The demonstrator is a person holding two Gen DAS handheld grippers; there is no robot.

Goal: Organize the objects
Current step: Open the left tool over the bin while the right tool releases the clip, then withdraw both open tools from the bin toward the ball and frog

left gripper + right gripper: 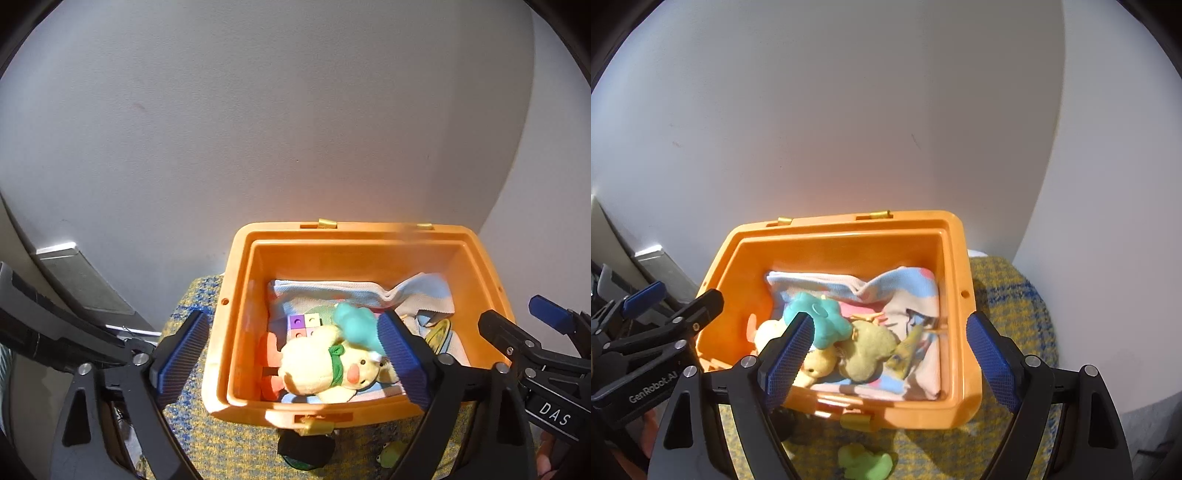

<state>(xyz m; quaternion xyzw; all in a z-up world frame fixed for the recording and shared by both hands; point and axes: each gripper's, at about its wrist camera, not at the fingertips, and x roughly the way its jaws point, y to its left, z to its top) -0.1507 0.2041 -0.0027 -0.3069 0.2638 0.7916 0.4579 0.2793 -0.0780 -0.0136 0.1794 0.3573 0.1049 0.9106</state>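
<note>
An orange plastic box point(236, 295) point(956, 266) stands open on a yellow-and-blue woven mat. Inside lie a pastel cloth point(332, 291) point(849, 284), a yellow plush duck point(321, 373) point(820, 363) with a green scarf, a teal plush point(354, 321) point(820, 314), coloured cubes point(304, 325), an olive plush point(868, 350) and a small yellow-green bird point(908, 350). My left gripper point(291, 365) is open and empty over the box's left half. My right gripper point(886, 362) is open and empty over the box's front. A green frog toy point(391, 456) point(864, 465) lies on the mat before the box.
The mat point(207, 443) point(1015, 295) covers a small round surface against a white wall point(295, 129). A dark round object point(306, 450) sits at the box's front latch. A grey panel point(85, 280) leans at the left.
</note>
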